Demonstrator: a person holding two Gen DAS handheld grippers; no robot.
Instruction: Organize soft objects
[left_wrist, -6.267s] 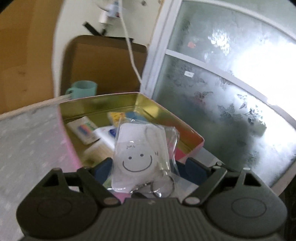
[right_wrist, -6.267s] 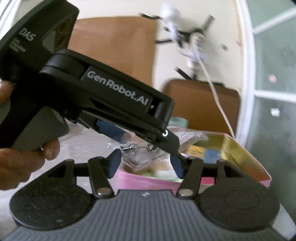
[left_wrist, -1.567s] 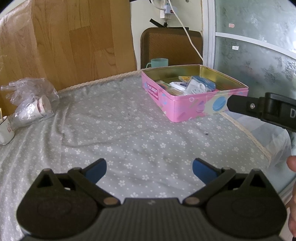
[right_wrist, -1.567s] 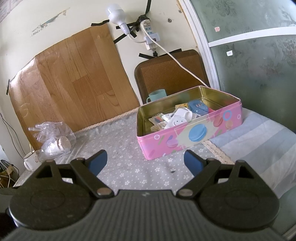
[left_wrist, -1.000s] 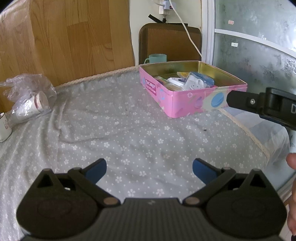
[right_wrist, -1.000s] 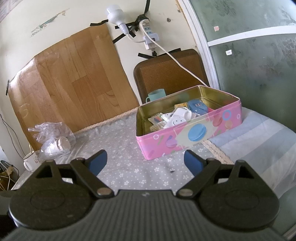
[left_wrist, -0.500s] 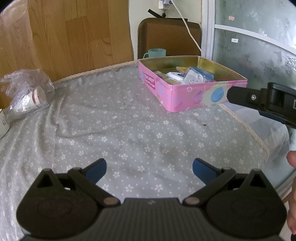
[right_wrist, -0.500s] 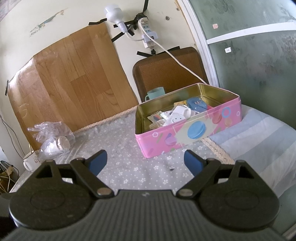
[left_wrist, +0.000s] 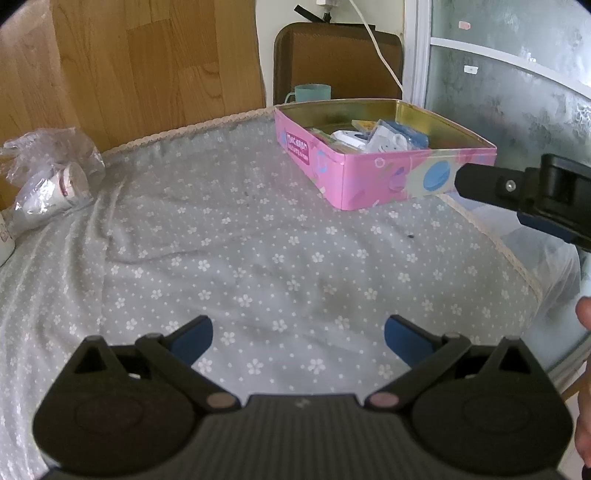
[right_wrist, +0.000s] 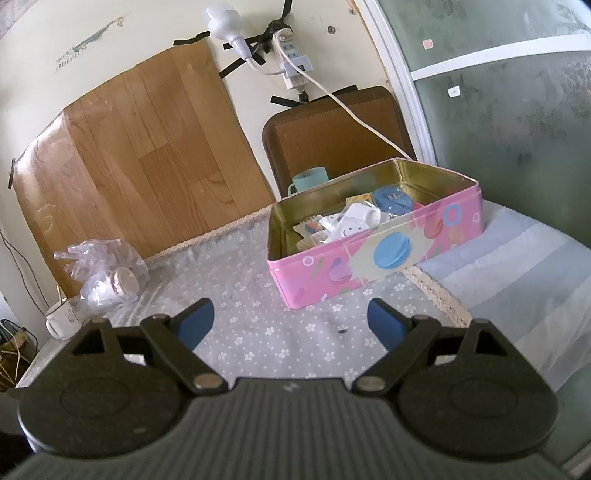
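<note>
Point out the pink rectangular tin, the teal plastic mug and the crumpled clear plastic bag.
Pink rectangular tin (right_wrist: 373, 258): right wrist view, on its front wall.
Teal plastic mug (left_wrist: 313, 92): left wrist view, on its side.
Crumpled clear plastic bag (right_wrist: 99, 273): right wrist view, on its middle.
</note>
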